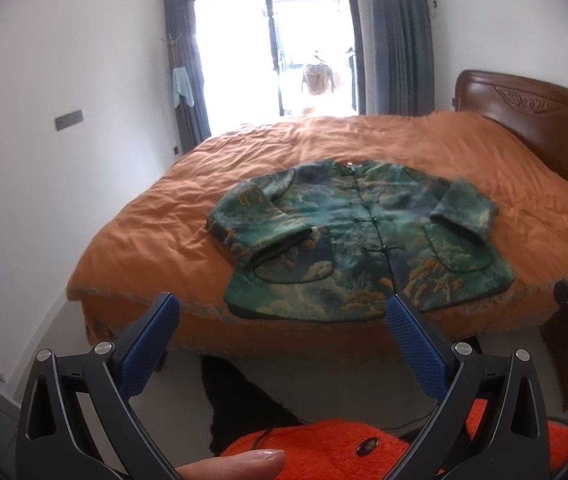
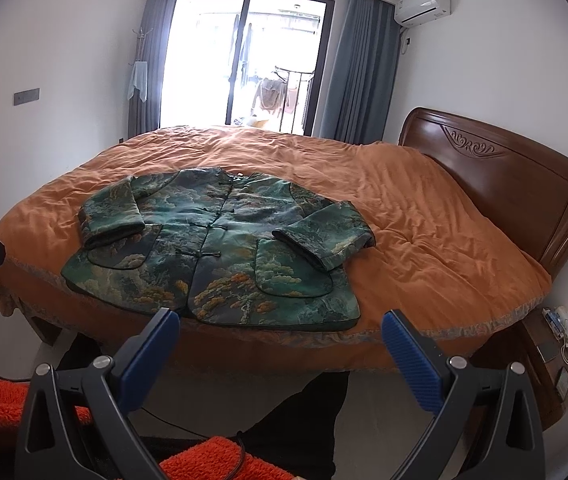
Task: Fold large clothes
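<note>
On the bed: jacket point(image 2: 219, 248) lies flat, front up, on the orange cover point(image 2: 424, 216), near the foot edge closest to both cameras.
Hidden: the jacket's back and the undersides of its sleeves; the collar is small and hard to read in the glare from the window point(image 2: 243, 60).
Cut off: the headboard point(image 2: 504, 184) runs out of the left view at the right edge; the nightstand point(image 2: 552, 344) shows only in the right view, its small items too blurred to name.
Hard to make out: the left view is soft with blur, so the print there smears; dark shapes on the floor under the bed edge cannot be identified.
Jacket look: green and teal, with cloud and orange-gold tree patterns, dark piping, a row of knot fastenings closed down the middle, and two rounded patch pockets.
Sleeves: both are folded inward, cuffs resting on the front above the pockets.
Hem: straight, just beside the cover's fringe.
Left gripper point(image 1: 284, 312): spread wide, holding nothing, short of the bed and apart from the jacket; a fingertip point(image 1: 243, 464) shows at the bottom.
Right gripper point(image 2: 279, 324): spread wide, holding nothing, also short of the hem.
Below: orange fuzzy fabric point(image 1: 324, 444) and a thin cable.
</note>
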A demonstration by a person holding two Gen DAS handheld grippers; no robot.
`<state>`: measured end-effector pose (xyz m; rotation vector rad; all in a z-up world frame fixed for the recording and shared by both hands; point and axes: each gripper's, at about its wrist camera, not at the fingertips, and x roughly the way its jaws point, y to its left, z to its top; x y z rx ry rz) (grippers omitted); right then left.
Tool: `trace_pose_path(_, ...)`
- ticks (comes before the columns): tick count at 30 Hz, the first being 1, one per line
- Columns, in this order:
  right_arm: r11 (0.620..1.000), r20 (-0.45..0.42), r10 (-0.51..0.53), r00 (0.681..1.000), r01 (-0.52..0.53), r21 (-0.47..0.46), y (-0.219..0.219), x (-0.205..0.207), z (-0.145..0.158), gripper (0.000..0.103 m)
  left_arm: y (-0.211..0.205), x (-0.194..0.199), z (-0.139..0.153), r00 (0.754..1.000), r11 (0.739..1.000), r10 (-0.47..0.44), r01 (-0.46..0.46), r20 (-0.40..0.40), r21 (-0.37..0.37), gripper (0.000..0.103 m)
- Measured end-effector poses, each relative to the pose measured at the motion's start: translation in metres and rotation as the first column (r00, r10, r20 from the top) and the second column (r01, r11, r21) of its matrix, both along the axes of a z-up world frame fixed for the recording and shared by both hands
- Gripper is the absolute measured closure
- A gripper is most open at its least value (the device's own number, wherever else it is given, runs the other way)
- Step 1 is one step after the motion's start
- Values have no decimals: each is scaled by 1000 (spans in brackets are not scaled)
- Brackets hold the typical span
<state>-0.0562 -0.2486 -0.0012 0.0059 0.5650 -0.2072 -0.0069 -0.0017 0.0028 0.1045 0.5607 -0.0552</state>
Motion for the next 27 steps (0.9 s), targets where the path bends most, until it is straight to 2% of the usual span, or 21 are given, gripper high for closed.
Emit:
trace_pose_path(5, 1000, 13, 19, 1000, -19, -5, 3, 0, 3, 0, 0, -3, 3, 999, 999, -36, 36, 18, -14, 0)
trace_pose_path(11, 999, 25, 31, 999, -31, -8, 3, -1, 5, 0, -10, -8, 6, 998, 998, -56, 56, 38, 18, 0)
trace_pose_path(18, 997, 46, 18, 999, -15, -77, 12, -4, 7, 0, -10, -9, 5, 997, 998, -66, 66, 39, 2, 0)
trace_pose_path(23, 998, 49, 35, 998, -32, -62, 13, -4, 7, 0, -12, -10, 4, 998, 998, -55, 55, 42, 17, 0)
trace_pose_path(27, 999, 52, 34, 998, -33, -11, 4, -4, 7, 0, -12, -7, 2, 998, 998, -52, 51, 26, 25, 0)
